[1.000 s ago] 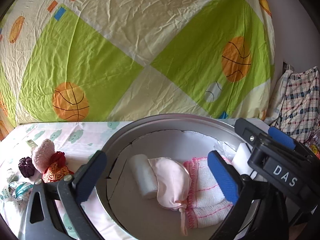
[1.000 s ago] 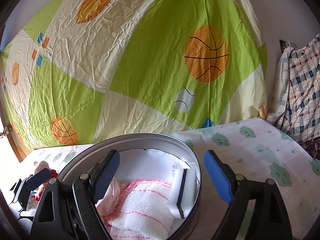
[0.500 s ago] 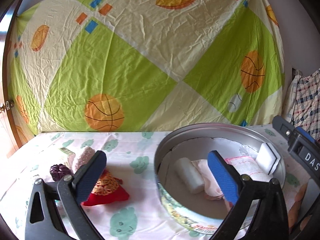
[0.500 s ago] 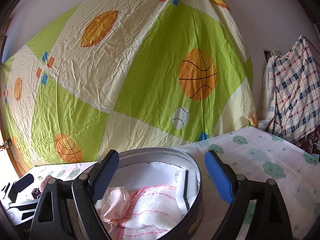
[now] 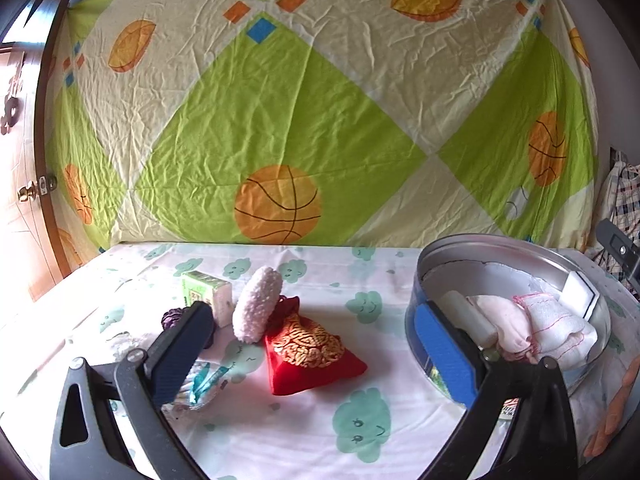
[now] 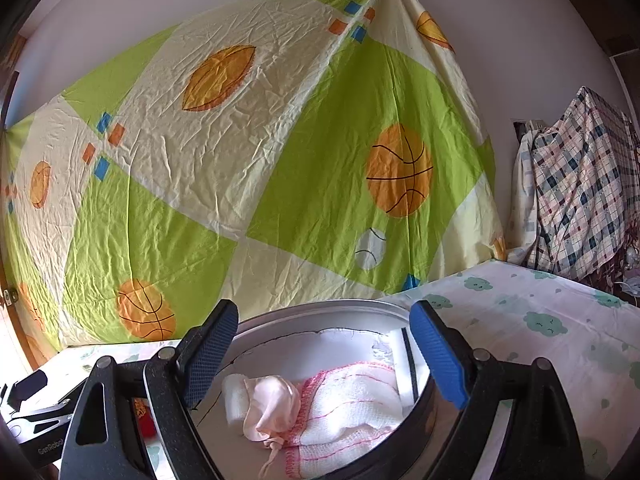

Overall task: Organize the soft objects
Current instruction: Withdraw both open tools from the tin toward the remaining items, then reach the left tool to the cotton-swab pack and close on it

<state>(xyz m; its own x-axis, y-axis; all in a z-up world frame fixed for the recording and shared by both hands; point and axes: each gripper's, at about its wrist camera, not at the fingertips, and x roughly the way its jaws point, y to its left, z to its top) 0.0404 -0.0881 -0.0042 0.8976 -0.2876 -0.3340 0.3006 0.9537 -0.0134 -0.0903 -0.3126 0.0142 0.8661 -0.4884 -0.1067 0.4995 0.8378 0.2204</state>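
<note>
So both grippers are empty, fingers spread wide. Left gripper (image 5: 312,344) faces the red pouch (image 5: 310,354) and fluffy white roll (image 5: 256,304) mid-table, probably lining up a grab. The round tin (image 5: 516,246) by the right edge already holds cloths.

In the left view, bare sheet (image 5: 360,364) fills lower centre, between the red pouch (image 5: 312,354) and the tin (image 5: 420,332) at right. Behind the pouch, the puff (image 5: 256,304), tissue pack (image 5: 206,290) and purple ball (image 5: 174,317) crowd mid-left (all close together). In the right view, the tin's (image 6: 328,307) left floor lies bare; cloths (image 6: 344,400) fill the front.
</note>
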